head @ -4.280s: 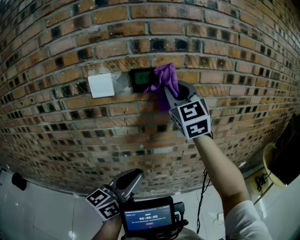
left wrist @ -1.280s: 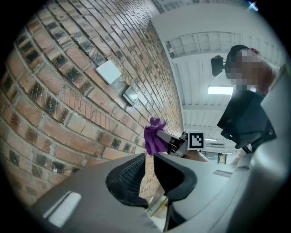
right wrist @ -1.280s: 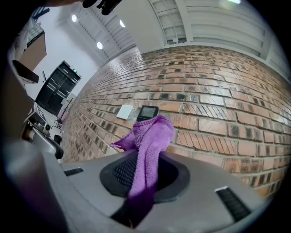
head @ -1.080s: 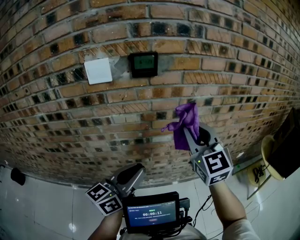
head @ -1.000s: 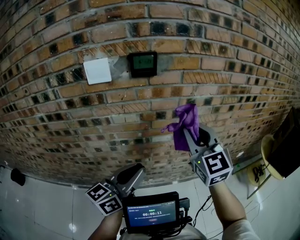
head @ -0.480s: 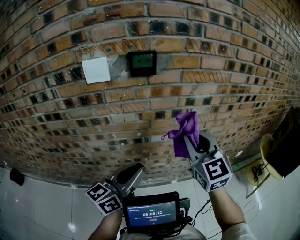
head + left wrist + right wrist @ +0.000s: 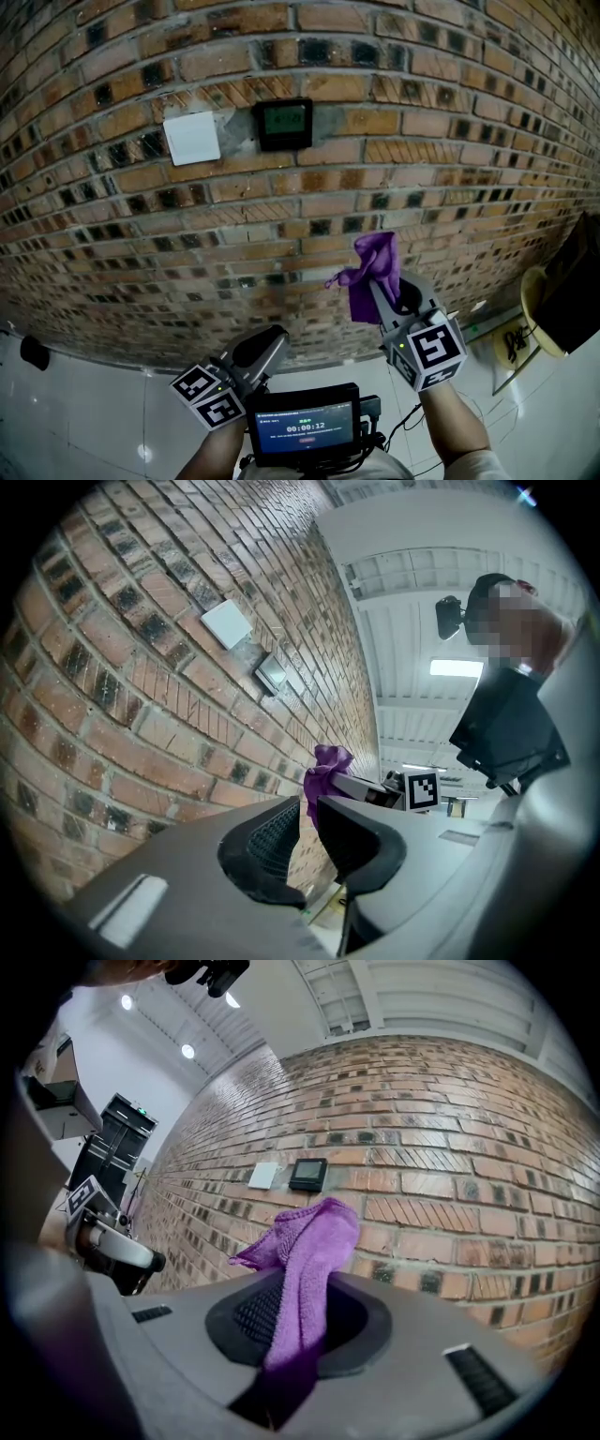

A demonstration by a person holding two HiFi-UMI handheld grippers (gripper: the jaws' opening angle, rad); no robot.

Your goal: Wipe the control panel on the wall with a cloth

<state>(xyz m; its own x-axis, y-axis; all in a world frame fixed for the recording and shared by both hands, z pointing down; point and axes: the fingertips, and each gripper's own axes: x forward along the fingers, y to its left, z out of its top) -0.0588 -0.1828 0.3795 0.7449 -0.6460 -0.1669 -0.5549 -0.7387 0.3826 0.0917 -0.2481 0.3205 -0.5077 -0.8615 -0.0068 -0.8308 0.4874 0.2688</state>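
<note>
The dark control panel (image 7: 284,123) with a greenish screen sits high on the brick wall, beside a white cover plate (image 7: 191,138). My right gripper (image 7: 382,279) is well below and right of the panel, off the wall, shut on a purple cloth (image 7: 370,270) that sticks up from its jaws. In the right gripper view the cloth (image 7: 305,1260) fills the jaws, with the panel (image 7: 307,1174) far beyond. My left gripper (image 7: 270,343) hangs low near my body, jaws together and holding nothing. The left gripper view shows the panel (image 7: 272,672) and the cloth (image 7: 323,771).
A small screen device (image 7: 302,429) is mounted just below me. At the right edge stand a yellowish round object (image 7: 539,323) and a dark box (image 7: 577,291), with cables on the white tiled floor (image 7: 94,422). The brick wall (image 7: 450,178) spans the whole view.
The right gripper has come down off the panel with the cloth, and has sunk a little more in the last second. The left gripper has not moved.
</note>
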